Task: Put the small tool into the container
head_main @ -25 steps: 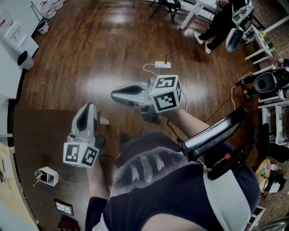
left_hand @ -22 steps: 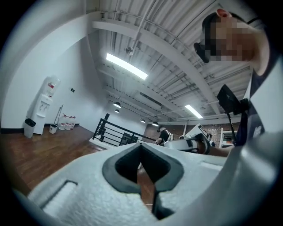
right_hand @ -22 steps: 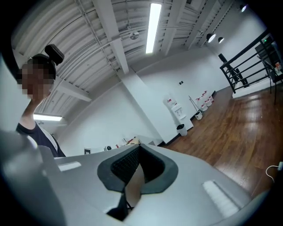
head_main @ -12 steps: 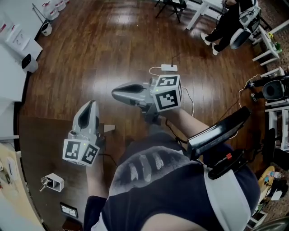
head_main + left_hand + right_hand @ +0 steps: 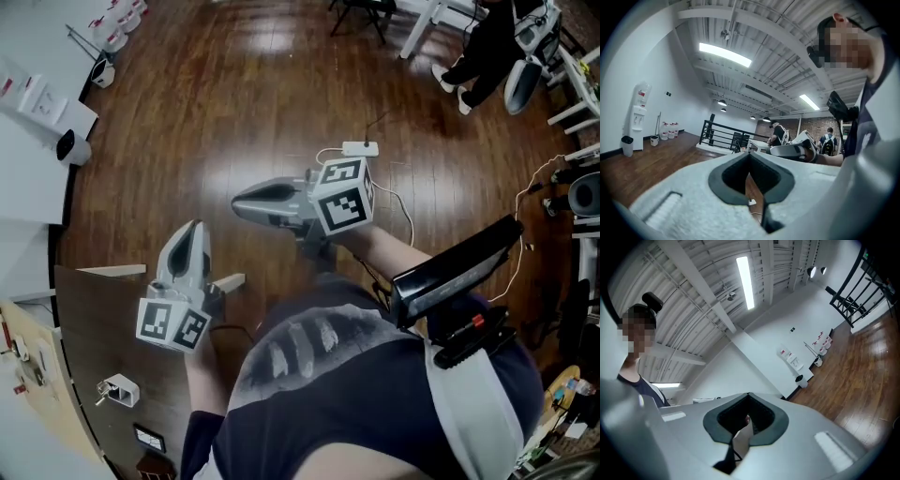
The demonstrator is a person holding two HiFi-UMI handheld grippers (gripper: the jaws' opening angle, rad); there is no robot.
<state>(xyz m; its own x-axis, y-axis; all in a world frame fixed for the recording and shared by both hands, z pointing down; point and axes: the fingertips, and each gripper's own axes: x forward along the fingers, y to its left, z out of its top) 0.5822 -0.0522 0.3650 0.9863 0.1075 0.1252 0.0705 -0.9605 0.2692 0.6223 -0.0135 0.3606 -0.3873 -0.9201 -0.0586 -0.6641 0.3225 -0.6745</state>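
Grey right hand-held gripper (image 5: 240, 199), closed

The container (image 5: 123, 390) was a small white box with a dark opening. It sat on the dark table (image 5: 103, 319), low at eight o'clock. The small tool (image 5: 100, 399), thin and grey, stuck out at its nine o'clock side.

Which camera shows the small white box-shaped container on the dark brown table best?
The head view: the small white box-shaped container sits in its lower left on the dark brown table, whole and unblocked. The left gripper view and right gripper view both aim at ceiling and room, so neither shows it.
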